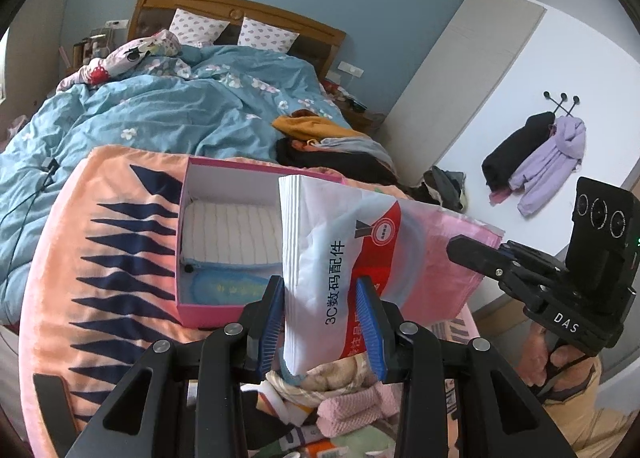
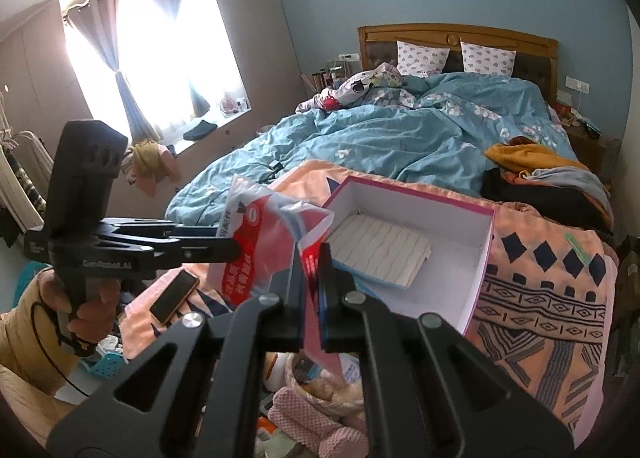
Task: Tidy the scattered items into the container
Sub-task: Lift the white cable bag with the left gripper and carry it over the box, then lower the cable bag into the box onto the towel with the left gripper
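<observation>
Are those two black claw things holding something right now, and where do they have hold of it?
Yes, both hold one red-and-white plastic bag. The left gripper clamps its folded white end, and the right gripper pinches the opposite red edge.

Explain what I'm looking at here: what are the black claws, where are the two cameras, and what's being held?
No robot: a person carries two handheld grippers, each with a fisheye camera looking along its fingers. The left gripper clamps one end of a red and white plastic bag. The right gripper, seen from its own camera, is shut on the other end. Ahead, on an orange patterned blanket over the bed, sits an open pink box with a white quilted pad inside. A phone lies on the blanket.
</observation>
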A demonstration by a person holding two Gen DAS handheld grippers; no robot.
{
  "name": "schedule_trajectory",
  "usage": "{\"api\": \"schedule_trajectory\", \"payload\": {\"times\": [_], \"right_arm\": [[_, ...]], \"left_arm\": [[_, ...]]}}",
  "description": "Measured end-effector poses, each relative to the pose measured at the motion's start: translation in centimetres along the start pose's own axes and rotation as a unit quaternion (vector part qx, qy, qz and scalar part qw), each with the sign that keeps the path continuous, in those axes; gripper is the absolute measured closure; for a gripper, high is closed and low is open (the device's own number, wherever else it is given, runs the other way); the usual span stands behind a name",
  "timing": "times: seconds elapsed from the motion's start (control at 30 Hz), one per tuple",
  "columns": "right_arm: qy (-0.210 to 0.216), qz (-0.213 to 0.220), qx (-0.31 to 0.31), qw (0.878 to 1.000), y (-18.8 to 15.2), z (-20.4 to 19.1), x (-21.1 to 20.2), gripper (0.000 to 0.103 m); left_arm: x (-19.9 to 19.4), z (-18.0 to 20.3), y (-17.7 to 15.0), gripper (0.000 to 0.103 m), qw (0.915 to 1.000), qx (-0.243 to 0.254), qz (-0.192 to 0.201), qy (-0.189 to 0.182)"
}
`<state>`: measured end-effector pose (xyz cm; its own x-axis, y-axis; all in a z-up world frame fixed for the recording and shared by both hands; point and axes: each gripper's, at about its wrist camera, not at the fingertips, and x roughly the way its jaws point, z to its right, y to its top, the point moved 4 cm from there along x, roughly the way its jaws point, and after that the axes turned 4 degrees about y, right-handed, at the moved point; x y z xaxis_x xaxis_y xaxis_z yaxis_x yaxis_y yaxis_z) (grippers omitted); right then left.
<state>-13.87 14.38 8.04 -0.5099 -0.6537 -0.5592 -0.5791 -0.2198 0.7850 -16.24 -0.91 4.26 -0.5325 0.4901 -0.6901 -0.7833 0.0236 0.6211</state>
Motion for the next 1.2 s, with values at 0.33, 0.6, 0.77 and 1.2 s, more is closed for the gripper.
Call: {"api": "schedule_trajectory", "payload": {"times": [0.33, 0.6, 0.77, 1.2], "right_arm": [[-0.015, 0.005, 0.010, 1.000, 2.0, 1.6, 1.5, 0.098], [-0.035, -0.007, 0.009, 0.999, 3.5, 3.2, 4.2, 0.098], [-0.031, -0.015, 0.019, 0.999, 4.2, 4.6, 6.3, 0.100], [-0.046, -0.088, 0.083, 0.992, 0.6, 10.2, 12.5, 0.101]], "left_arm": [[1.9, -0.9, 2.6, 0.067, 0.9998, 0.018, -0.002, -0.003], [4.6, -2.2, 4.8, 0.067, 0.9997, 0.023, -0.012, 0.005], [6.5, -3.1, 6.2, 0.080, 0.9995, 0.016, -0.025, -0.006], [13.2, -6.0, 3.5, 0.080, 0.9951, -0.011, -0.096, 0.018]]}}
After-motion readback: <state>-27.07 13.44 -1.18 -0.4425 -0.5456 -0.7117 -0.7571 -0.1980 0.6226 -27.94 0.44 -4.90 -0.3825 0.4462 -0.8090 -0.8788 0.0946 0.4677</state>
